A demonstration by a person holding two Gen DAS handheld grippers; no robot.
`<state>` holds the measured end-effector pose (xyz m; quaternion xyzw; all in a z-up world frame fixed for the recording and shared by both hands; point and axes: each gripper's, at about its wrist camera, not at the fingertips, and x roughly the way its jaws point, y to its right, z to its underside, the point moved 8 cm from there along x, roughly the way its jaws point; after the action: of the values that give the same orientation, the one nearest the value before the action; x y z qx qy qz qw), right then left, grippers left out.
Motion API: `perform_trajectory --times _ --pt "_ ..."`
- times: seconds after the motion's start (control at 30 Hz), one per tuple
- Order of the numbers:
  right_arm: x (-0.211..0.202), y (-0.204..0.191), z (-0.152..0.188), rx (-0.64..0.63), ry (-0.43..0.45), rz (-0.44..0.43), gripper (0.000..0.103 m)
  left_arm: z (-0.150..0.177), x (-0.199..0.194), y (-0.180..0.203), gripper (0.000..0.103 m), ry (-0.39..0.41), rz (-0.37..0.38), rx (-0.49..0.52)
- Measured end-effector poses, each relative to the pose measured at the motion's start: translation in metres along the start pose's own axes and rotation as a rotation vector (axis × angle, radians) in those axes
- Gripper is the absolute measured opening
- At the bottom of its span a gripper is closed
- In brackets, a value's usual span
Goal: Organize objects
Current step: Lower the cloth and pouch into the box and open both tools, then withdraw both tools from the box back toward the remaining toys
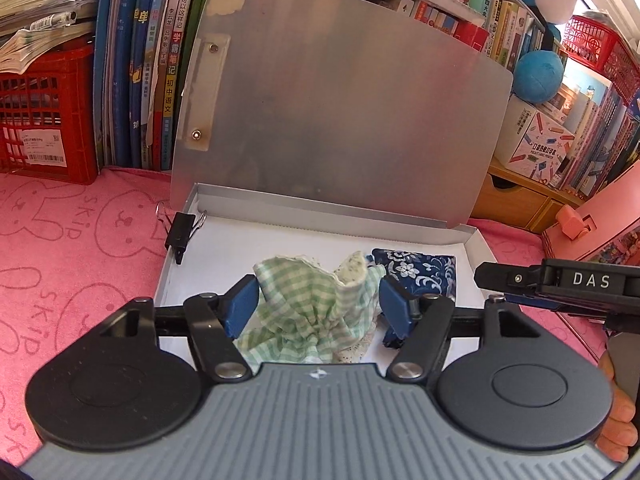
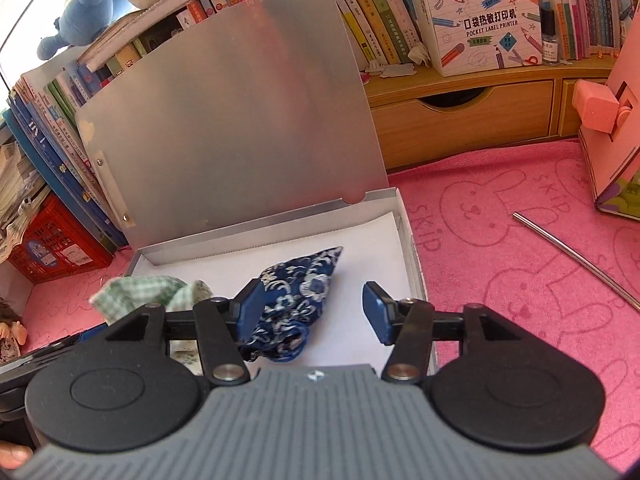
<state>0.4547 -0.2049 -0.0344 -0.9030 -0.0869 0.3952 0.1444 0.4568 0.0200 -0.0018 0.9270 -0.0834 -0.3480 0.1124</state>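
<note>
A shallow silver box [image 1: 478, 252] lies on the pink towel with its lid [image 1: 340, 100] standing upright behind it. Inside, on white paper, a crumpled green checked cloth [image 1: 312, 300] sits between the blue pads of my left gripper [image 1: 318, 304], which is open, its pads not squeezing the cloth. Right of the cloth lies a dark blue floral pouch [image 2: 300, 292]. My right gripper [image 2: 314, 310] is open over the box [image 2: 408, 240]. The pouch rests against its left pad, and the right pad stands free above the paper.
A black binder clip [image 1: 182, 232] is clamped on the box's left wall. A metal rod [image 2: 576, 256] lies on the pink rabbit-print towel [image 2: 500, 240] at the right. Books, a red crate [image 1: 44, 112], a wooden drawer unit [image 2: 460, 116] and a pink case [image 2: 612, 120] ring the area.
</note>
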Motion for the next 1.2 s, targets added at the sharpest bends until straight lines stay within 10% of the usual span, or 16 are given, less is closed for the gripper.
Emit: perform_trajectory --times 1.2 --pt "-0.144 -0.017 0.060 -0.221 0.135 -0.071 0.080 0.061 -0.153 0.036 0.085 0.103 0.079 0.147"
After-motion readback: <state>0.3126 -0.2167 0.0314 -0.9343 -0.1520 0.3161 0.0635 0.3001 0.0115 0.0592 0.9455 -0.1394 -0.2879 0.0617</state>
